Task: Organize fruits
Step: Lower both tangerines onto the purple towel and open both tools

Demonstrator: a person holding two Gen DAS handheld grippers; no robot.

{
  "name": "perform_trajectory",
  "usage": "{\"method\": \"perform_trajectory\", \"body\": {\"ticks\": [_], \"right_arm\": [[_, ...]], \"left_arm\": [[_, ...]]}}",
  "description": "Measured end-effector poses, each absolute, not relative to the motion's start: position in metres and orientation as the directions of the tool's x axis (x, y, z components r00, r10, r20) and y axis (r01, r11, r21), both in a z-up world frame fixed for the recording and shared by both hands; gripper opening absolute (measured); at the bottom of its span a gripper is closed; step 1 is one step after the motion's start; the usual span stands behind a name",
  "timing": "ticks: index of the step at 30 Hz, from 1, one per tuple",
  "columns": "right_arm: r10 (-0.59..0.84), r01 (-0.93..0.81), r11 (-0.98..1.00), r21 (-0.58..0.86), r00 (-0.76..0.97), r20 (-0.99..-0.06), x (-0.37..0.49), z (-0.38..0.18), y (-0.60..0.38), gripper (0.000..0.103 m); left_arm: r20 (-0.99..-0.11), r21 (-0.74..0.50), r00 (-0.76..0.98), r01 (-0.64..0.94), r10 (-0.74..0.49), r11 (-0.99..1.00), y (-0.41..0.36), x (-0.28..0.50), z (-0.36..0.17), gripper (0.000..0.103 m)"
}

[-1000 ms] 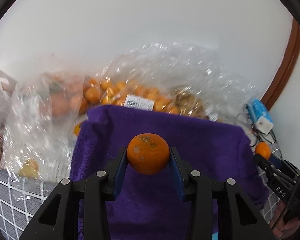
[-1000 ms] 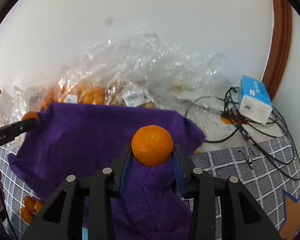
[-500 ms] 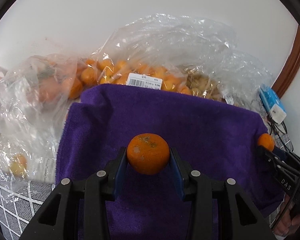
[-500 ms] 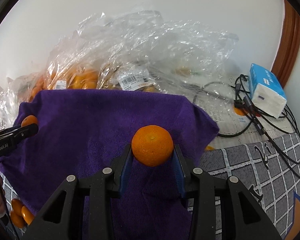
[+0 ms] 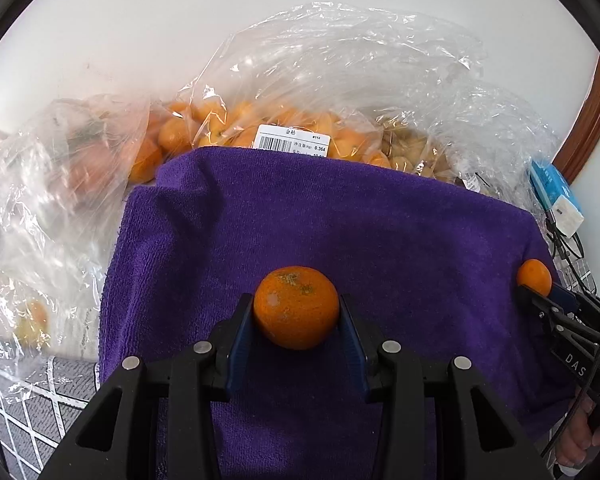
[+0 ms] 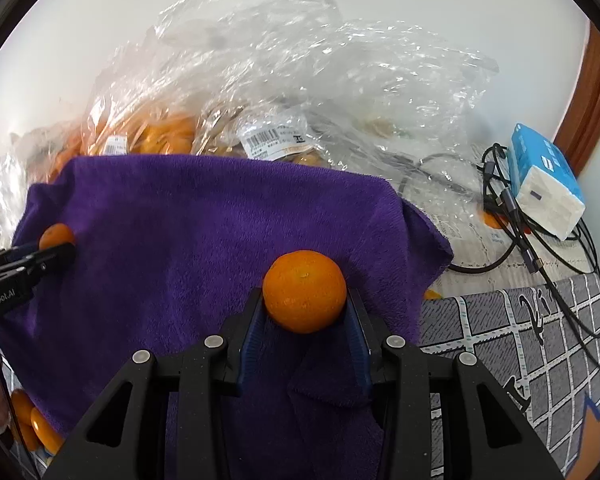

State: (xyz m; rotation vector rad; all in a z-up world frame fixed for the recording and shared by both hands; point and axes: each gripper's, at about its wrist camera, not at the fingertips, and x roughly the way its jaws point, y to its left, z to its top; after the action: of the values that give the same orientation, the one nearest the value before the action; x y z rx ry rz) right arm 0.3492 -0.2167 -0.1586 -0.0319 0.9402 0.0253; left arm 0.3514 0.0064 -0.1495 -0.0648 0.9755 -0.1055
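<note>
Oranges fill both grips: the left gripper [image 5: 296, 320] has its blue fingers [image 5: 238, 336] pressed on the sides of a scuffed orange [image 5: 296, 307], and the right gripper [image 6: 305, 320] clamps a cleaner orange [image 6: 304, 291] the same way, jaws only partly apart. Below and beyond both sets of fingertips lies a purple towel [image 5: 340, 220]. Beyond it are clear bags of fruit [image 5: 260, 128]. Only the right wrist view shows the tangle of cables [image 6: 520, 240] and loose small oranges [image 6: 32, 424] low to the left of the fingers. A blue tissue pack [image 6: 544, 188] sits far right of the fingers.
</note>
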Motion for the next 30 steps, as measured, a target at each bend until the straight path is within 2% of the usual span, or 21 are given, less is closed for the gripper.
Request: {"method": "perform_trajectory", "body": {"ticks": [3,7,13,17,22,26,30], "right_arm": [[0.014,-0.035,0.999,-0.008,0.582,-0.813,0.349,-0.159,-0.216,0.042],[0.043,-0.045,0.999,0.02,0.571,-0.82,0.346,-0.156,-0.214,0.056],[-0.016,-0.03,0.999,-0.045,0.627,-0.779,0.319,-0.13,-0.208,0.074],[-0.058,-0.002,0.997,-0.079,0.662,-0.747,0.292,-0.099,-0.213,0.074],[-0.089,0.034,0.995,-0.093,0.709,-0.699,0.253,-0.068,-0.225,0.074],[-0.091,0.067,0.996,-0.062,0.736,-0.671,0.221,-0.059,-0.238,0.074],[-0.023,0.056,0.998,0.025,0.722,-0.692,0.198,-0.063,-0.246,0.074]], "left_arm": [[-0.827,-0.101,0.551,0.058,-0.116,0.993,0.005,0.353,-0.15,0.04],[-0.835,-0.104,0.536,0.069,-0.125,0.992,0.004,0.355,-0.148,0.047],[-0.792,-0.14,0.588,0.088,-0.165,0.986,0.008,0.344,-0.121,0.056],[-0.762,-0.162,0.621,0.091,-0.183,0.983,0.008,0.335,-0.1,0.056],[-0.677,-0.18,0.702,0.133,-0.22,0.975,0.011,0.311,-0.059,0.056],[-0.654,-0.209,0.721,0.122,-0.232,0.97,0.016,0.288,-0.044,0.056],[-0.651,-0.235,0.71,0.15,-0.27,0.96,0.02,0.258,-0.04,0.056]]}}
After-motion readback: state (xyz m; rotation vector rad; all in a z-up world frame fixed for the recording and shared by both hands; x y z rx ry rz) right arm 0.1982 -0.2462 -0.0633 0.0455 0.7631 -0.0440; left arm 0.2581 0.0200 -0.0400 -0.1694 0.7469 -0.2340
